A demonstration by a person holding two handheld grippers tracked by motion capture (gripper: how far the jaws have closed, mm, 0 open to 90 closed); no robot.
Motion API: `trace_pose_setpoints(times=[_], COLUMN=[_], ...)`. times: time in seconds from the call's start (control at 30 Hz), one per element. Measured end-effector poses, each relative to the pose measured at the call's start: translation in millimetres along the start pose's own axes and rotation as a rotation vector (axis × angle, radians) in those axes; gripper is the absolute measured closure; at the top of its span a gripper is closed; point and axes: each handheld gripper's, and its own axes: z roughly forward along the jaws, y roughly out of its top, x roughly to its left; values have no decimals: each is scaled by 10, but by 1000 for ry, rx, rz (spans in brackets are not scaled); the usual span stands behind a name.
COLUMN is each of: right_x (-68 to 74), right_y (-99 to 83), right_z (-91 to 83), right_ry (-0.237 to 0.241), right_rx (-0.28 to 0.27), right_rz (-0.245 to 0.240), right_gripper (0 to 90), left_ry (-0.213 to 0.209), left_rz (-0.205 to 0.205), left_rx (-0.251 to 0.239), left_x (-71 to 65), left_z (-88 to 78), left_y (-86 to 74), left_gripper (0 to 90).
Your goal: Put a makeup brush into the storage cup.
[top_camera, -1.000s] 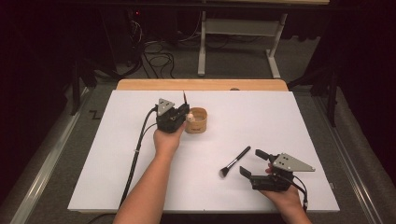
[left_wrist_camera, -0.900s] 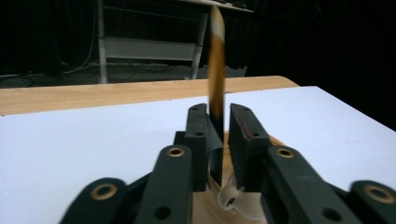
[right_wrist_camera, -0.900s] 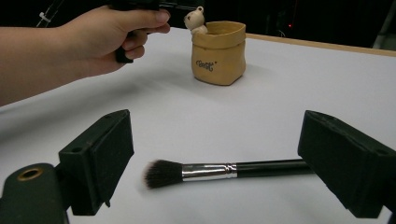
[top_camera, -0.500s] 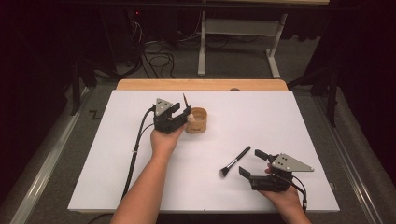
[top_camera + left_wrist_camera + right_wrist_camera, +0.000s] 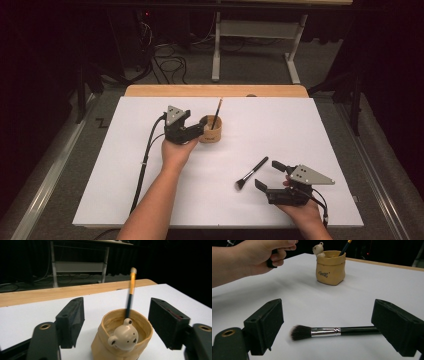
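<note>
Left tongs: my jaws just opened, empty, pencil dropped in cup.
Right tongs: open, empty.
Next: I'd straddle brush handle squarely.

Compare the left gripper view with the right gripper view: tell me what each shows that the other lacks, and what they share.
The left gripper view alone shows the left gripper with its open jaws either side of the cup, and the inside of the cup. The right gripper view alone shows the right gripper, open, with the makeup brush lying on the table between its jaws, the person's left hand, and lettering on the cup's front. Both show the tan cup with its bear figure, the pencil standing in it, and the white table.
</note>
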Motion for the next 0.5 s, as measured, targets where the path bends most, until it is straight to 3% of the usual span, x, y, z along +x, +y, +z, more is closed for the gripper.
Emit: trace_pose_setpoints(times=[0.27, 0.4, 0.5], right_x=[1, 13, 24], right_y=[6, 6, 9], right_z=[-2, 0, -2], right_ry=[0, 0, -2], right_rx=[-5, -3, -2], right_rz=[-8, -10, -11], right_gripper=[115, 115, 115], left_ry=[-16, 11, 4], left_rz=[6, 24, 24], left_rx=[21, 53, 52], left_x=[-32, -49, -45], left_z=[-124, -187, -249], left_y=[-3, -25, -55], left_gripper=[177, 163, 161])
